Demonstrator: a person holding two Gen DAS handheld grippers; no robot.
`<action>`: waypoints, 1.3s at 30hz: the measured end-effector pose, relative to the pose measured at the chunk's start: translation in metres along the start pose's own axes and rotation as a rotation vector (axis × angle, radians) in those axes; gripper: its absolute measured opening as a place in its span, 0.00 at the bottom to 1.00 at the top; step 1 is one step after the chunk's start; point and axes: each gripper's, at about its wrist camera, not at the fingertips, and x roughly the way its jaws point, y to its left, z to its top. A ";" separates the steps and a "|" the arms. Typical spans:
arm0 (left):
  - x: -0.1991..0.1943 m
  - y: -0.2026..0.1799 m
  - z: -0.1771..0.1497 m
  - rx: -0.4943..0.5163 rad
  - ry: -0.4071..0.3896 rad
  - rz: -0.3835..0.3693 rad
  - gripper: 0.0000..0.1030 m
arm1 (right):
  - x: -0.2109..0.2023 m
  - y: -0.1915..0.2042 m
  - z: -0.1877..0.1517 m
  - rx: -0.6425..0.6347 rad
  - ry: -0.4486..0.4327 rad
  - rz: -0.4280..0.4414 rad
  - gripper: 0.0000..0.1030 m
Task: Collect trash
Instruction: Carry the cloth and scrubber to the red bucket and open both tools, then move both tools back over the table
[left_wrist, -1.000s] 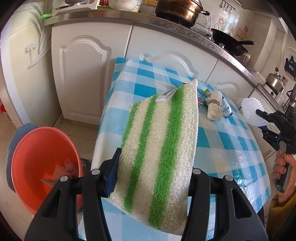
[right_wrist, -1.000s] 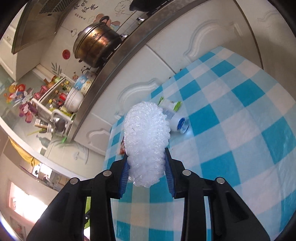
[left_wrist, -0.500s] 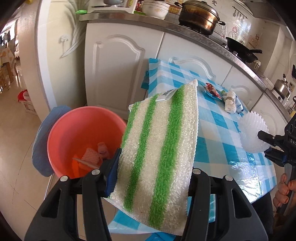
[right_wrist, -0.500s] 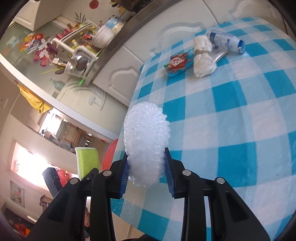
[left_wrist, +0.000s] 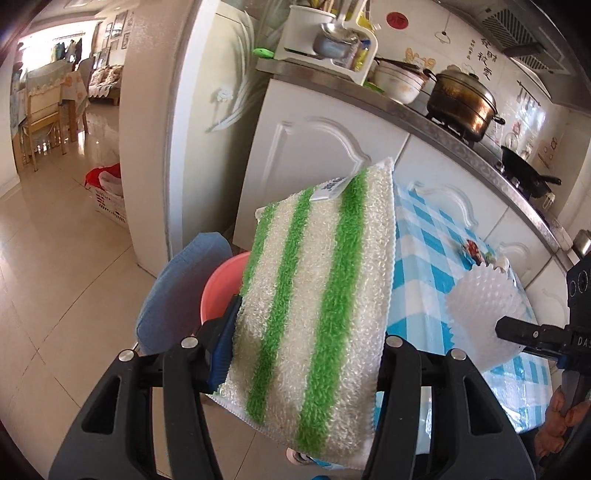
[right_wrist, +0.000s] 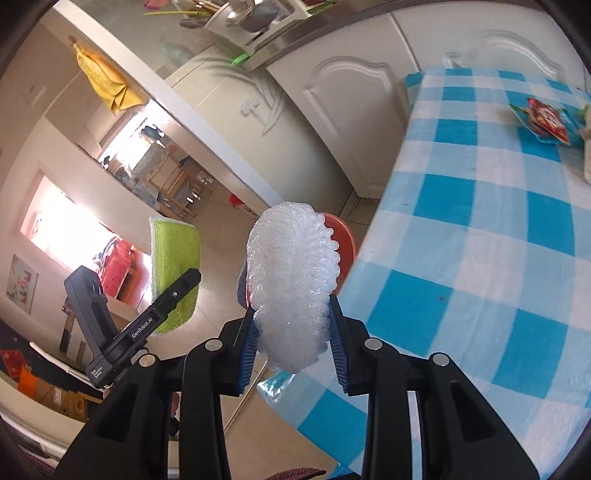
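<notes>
Your left gripper (left_wrist: 306, 354) clamped the striped cloth (left_wrist: 314, 295) above the red bucket (left_wrist: 221, 284), beyond the table's (right_wrist: 480, 258) end edge; your right gripper (right_wrist: 291, 332) pinched the foam net (right_wrist: 291, 288) there.

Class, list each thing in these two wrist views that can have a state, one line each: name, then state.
left gripper: shut on the striped cloth.
striped cloth: held up off the table, hanging flat.
right gripper: shut on the foam net.
foam net: clamped, upright, off the table.
red basin: on the floor, open, mostly hidden.
snack wrapper: lying on the checked table.
cabinet doors: closed.
</notes>
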 end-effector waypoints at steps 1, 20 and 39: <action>0.001 0.003 0.003 -0.012 -0.001 -0.005 0.53 | 0.007 0.006 0.004 -0.014 0.009 0.001 0.35; 0.122 0.031 -0.017 -0.160 0.198 0.074 0.81 | 0.115 0.014 0.039 -0.036 0.127 -0.081 0.58; 0.053 0.018 -0.029 -0.036 0.018 0.119 0.85 | 0.006 -0.024 0.020 -0.059 -0.120 -0.040 0.80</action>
